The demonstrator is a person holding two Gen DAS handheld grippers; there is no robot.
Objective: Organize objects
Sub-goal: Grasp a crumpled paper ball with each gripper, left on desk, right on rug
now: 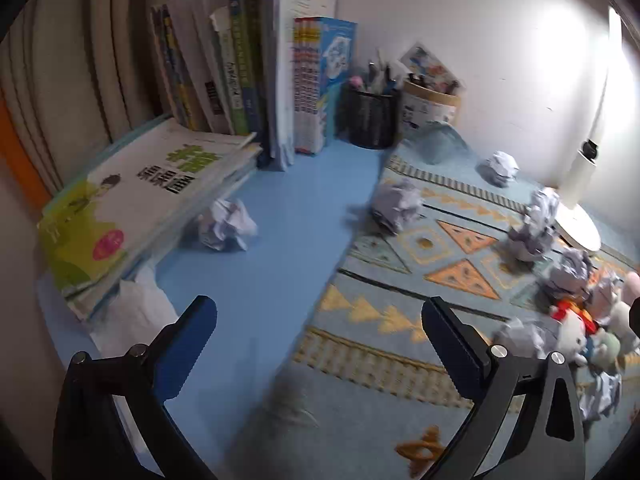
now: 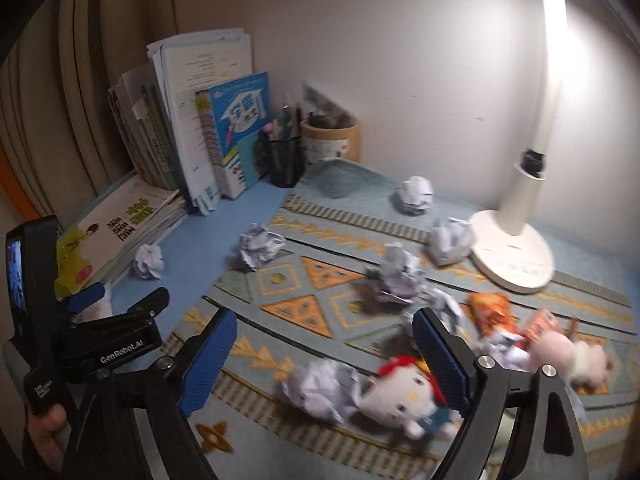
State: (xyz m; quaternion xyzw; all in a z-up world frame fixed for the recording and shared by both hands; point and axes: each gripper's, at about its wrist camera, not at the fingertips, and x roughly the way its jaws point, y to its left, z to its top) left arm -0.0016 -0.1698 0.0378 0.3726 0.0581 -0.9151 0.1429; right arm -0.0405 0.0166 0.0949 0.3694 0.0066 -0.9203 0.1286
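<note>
Several crumpled paper balls lie scattered on the blue desk (image 1: 272, 240) and the patterned mat (image 2: 304, 280); one (image 1: 226, 224) rests beside the flat book stack, another (image 1: 396, 204) at the mat's edge. My left gripper (image 1: 320, 320) is open over bare desk and mat, with nothing between its fingers; it also shows at the left of the right wrist view as the left gripper (image 2: 120, 298). My right gripper (image 2: 326, 360) stands open above a paper ball (image 2: 320, 388) and a white plush cat with a red bow (image 2: 400, 388). Both lie between its fingers, untouched by the pads.
Upright books (image 1: 240, 72) and a flat book stack (image 1: 152, 208) fill the back left. Two pen holders (image 1: 370, 116) stand by the wall. A white desk lamp (image 2: 516, 248) sits at the right. Orange snack packets (image 2: 492, 312) and a pink plush (image 2: 568, 356) lie near the cat.
</note>
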